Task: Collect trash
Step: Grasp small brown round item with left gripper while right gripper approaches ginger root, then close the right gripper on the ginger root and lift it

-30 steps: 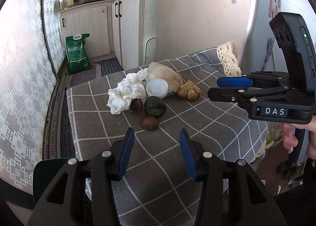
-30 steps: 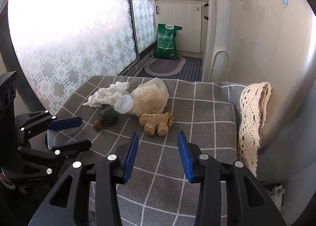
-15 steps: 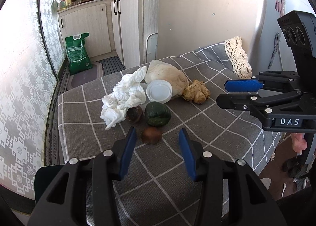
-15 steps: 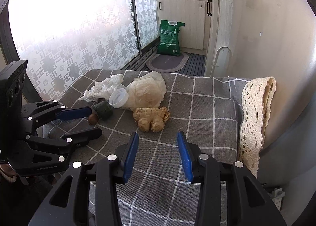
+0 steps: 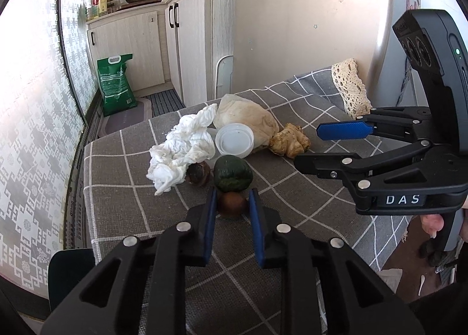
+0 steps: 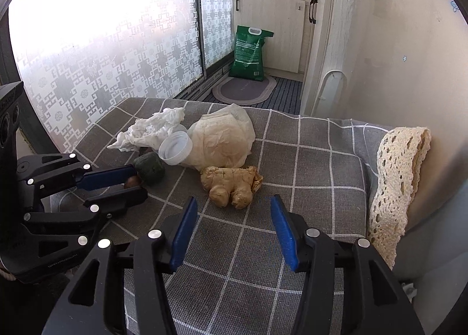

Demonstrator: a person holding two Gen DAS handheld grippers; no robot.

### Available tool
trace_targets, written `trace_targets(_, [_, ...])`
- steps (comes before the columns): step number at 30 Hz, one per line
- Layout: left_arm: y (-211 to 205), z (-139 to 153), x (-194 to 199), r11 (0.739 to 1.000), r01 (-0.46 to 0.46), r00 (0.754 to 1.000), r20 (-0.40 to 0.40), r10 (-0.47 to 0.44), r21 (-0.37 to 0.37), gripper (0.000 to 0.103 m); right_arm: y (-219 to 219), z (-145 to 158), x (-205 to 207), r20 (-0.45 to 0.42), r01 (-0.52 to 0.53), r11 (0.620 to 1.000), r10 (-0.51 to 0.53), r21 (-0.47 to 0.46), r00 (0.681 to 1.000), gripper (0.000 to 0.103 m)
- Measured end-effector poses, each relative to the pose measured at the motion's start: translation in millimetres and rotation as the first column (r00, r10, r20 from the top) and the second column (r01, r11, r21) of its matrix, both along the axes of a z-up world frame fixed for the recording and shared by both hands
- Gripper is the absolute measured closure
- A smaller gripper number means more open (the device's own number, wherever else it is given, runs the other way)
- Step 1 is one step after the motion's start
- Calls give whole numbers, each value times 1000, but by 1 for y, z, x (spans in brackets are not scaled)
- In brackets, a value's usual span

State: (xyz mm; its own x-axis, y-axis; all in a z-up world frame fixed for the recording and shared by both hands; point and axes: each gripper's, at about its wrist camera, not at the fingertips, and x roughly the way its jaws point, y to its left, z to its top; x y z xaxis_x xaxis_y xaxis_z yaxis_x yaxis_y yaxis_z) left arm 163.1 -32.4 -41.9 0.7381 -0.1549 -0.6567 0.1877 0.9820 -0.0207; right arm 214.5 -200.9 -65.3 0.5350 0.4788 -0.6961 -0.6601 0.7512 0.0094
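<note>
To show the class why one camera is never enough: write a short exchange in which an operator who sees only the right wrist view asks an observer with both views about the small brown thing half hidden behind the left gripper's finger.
Operator: What is that brown thing behind the blue finger?
Observer: A small round brown fruit on the checked tablecloth. The left gripper has just been closing, and its pads now sit against both sides of the fruit.
Operator: Is anything else in the pile hidden from me?
Observer: Yes, a second dark brown round piece, tucked between the crumpled tissue and the dark green lumpy fruit.
</note>
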Motion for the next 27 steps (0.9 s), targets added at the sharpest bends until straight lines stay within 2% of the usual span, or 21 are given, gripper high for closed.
trace_targets(1, [0, 0, 0, 1000, 1, 1000, 1, -1, 0, 80, 1, 0, 1, 1, 2, 1000, -2, 1, 1000, 38])
trace_targets(3, [1, 0, -1, 1000, 3, 1000, 1, -3, -6, 80, 4, -1, 1, 6, 5, 1000, -5, 1, 1000, 35])
trace_targets(15, [9, 2, -15, 999, 16, 1000, 25, -15, -48, 81, 17, -9, 17, -11, 62, 998, -62, 11, 998, 35])
trace_targets(24, [22, 16, -35, 994, 37, 997, 71, -30, -102, 81, 24, -8, 18, -5, 67, 998, -67, 13, 998, 53])
trace_targets(27, [28, 20, -41, 993, 36, 996, 81, -27, -115, 81, 26, -7, 17, 3, 73, 997, -73, 4, 997, 54])
